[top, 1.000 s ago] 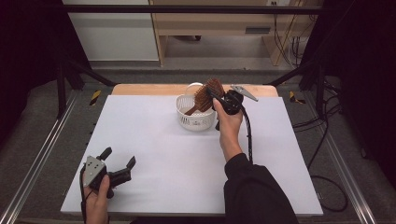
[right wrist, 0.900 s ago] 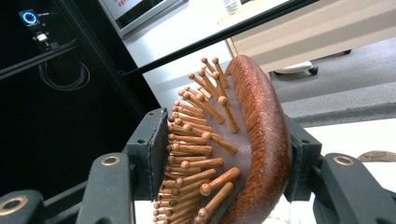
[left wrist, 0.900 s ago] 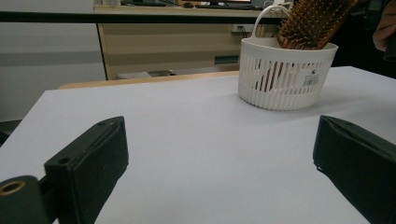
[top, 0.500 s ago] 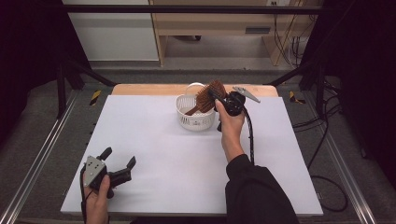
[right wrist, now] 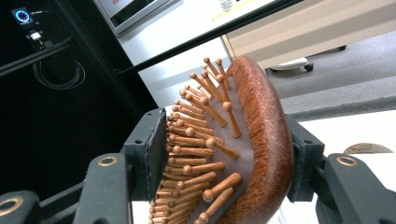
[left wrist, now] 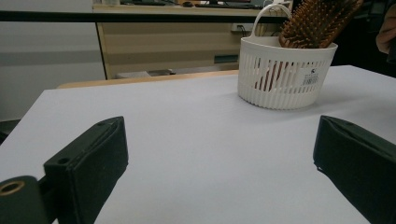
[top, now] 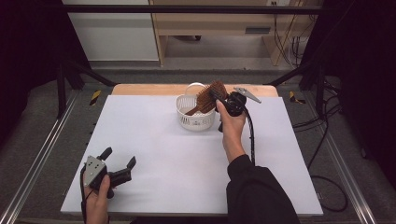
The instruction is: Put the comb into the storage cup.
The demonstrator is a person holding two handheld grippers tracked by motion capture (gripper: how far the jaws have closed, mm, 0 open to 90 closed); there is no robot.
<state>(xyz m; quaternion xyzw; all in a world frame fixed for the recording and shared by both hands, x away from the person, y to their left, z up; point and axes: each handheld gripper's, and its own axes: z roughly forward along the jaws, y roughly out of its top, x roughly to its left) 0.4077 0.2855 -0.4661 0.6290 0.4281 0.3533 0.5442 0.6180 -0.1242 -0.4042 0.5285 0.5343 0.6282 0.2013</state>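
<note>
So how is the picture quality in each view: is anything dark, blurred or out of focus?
High view: the white table is evenly lit, the room at both sides is nearly black, and the picture is a little soft. Left gripper view: the basket is fairly sharp; the near black jaws are blurred. Right gripper view: the hairbrush is sharp and well lit, the left background is very dark, and the jaws look bent by the wide lens.

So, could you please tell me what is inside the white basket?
A wooden hairbrush stands handle-down in the white basket, its head sticking out above the rim. The basket's bottom is hidden by its wall.
</note>
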